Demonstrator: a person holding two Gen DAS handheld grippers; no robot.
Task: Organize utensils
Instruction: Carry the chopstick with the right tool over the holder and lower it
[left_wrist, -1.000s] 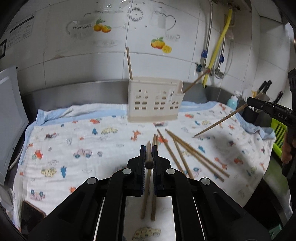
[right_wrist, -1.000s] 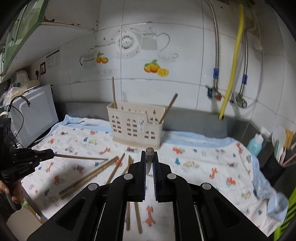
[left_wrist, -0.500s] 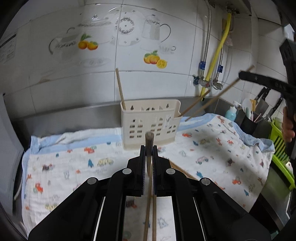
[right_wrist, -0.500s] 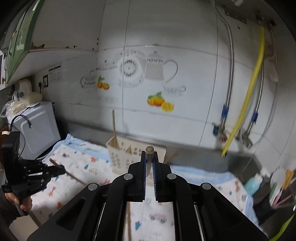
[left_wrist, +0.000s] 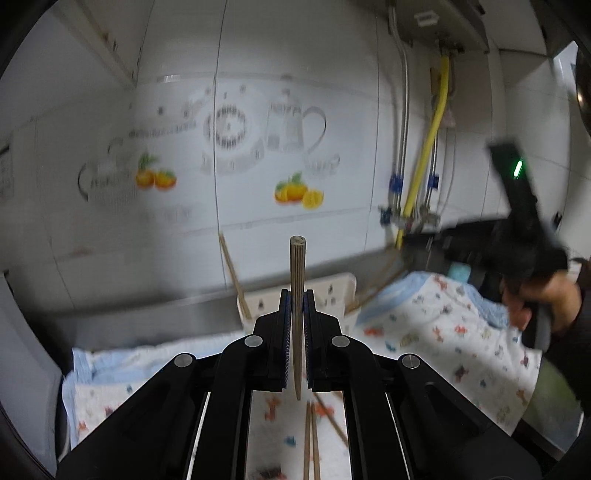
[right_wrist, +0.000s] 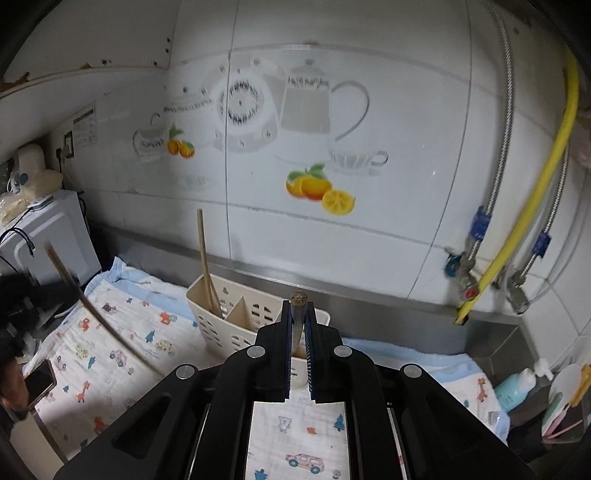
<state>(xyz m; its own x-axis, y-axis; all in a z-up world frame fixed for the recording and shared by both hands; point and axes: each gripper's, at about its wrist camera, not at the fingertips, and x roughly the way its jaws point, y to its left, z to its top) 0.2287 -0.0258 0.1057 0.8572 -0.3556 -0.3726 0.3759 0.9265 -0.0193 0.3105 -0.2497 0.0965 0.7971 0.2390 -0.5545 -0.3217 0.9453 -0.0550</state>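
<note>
Left gripper (left_wrist: 296, 295) is clamped on a wooden chopstick (left_wrist: 297, 280) whose long axis runs along the fingers, blunt end poking out ahead of the tips, thin end trailing back between the pads. Right gripper (right_wrist: 299, 306) likewise grips a second chopstick (right_wrist: 298, 314), end-on, above the cream slotted utensil holder (right_wrist: 225, 325) on the printed cloth (right_wrist: 110, 354). One chopstick in the holder (right_wrist: 204, 258) stands nearly upright. No writing is legible

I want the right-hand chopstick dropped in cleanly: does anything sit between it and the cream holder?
Nothing visible does. The right gripper is shut on its chopstick, with the cream holder just beyond. One chopstick already leans in the holder's left compartment; the divider beside it shows no other obstacle.
</note>
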